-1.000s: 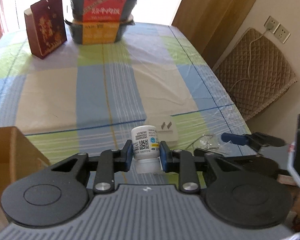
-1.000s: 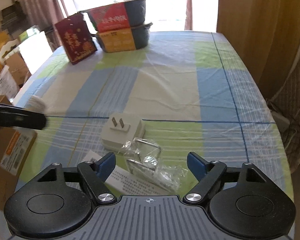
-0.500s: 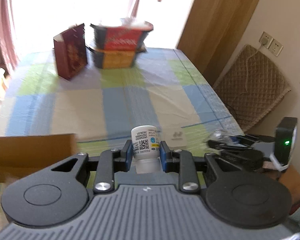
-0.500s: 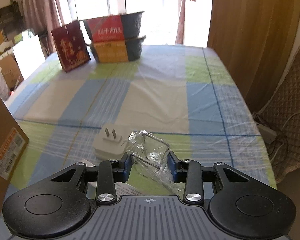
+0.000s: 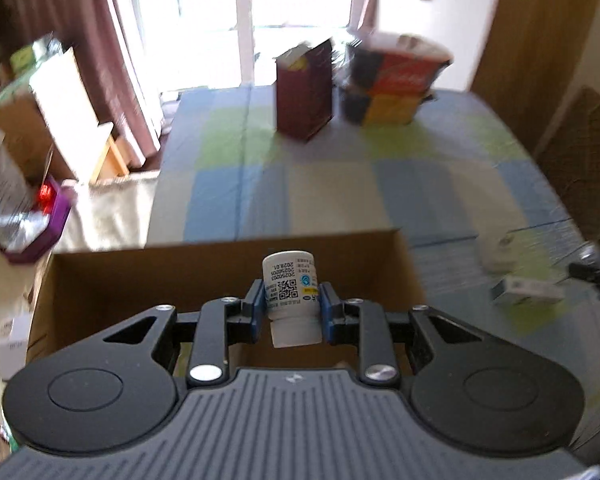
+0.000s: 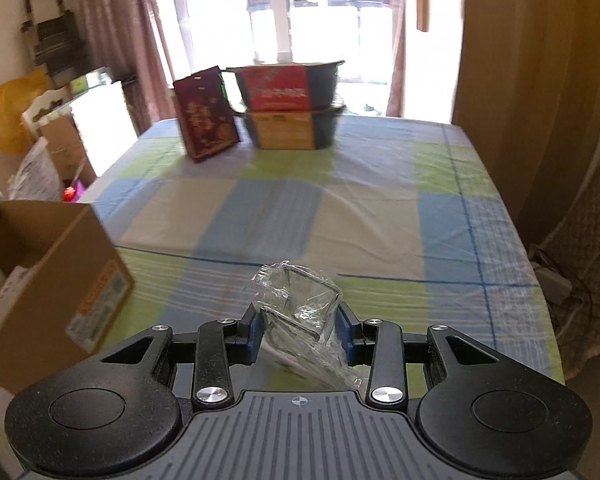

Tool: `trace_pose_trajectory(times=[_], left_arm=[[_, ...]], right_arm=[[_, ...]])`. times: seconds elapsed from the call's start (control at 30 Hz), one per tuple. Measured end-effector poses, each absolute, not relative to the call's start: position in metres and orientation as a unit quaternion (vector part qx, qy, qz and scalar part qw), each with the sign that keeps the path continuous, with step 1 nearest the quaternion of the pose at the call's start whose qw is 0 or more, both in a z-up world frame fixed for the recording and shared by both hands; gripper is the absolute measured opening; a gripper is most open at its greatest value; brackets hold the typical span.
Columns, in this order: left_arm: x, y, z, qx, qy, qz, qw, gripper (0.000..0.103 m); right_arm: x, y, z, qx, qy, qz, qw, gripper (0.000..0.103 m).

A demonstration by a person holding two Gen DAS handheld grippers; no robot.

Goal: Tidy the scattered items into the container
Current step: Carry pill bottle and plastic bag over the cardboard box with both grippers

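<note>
A: What is around my left gripper point(image 5: 290, 307)?

B: It is clamped on the small white bottle point(image 5: 289, 289), held over the open cardboard box point(image 5: 228, 254). The box's far wall is just ahead of the bottle. To the right, on the checked tablecloth point(image 5: 332, 196), I make out a white plug adapter point(image 5: 500, 254) and a small flat box point(image 5: 526, 294), both blurred.

A: And my right gripper point(image 6: 300, 330)?

B: It is closed on a crinkled clear plastic bag point(image 6: 296, 304) with a bent wire piece inside, raised above the cloth. The cardboard box sits at the table's left edge, its near corner between me and the opening; something lies inside, too blurred to name.

A: Any open room?

B: The middle of the cloth is bare. At the far end stand a dark red paper bag point(image 6: 206, 118) and two stacked food tubs point(image 6: 288, 110), touching each other. The table's right edge drops off toward a wooden panel point(image 6: 532, 80).
</note>
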State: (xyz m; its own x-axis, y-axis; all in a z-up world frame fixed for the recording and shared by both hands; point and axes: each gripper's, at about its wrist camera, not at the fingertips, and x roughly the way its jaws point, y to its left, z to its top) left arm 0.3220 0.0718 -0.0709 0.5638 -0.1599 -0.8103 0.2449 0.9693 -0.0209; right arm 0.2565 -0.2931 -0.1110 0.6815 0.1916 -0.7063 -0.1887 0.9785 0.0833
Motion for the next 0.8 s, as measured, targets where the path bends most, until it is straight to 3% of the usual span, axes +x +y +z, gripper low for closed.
trace_pose_trajectory(times=[0.5, 0.8], left_arm=[[0.354, 0.079, -0.159, -0.006, 0.528, -0.12, 0.841, 0.023], [0.364, 0.083, -0.183, 0.011, 0.547, -0.103, 0.831, 0.023]], right_arm=[[0.263, -0.24, -0.089, -0.042, 0.387, 0.144, 0.91, 0.04], [0.267, -0.223, -0.089, -0.058, 0.393, 0.152, 0.905, 0.04]])
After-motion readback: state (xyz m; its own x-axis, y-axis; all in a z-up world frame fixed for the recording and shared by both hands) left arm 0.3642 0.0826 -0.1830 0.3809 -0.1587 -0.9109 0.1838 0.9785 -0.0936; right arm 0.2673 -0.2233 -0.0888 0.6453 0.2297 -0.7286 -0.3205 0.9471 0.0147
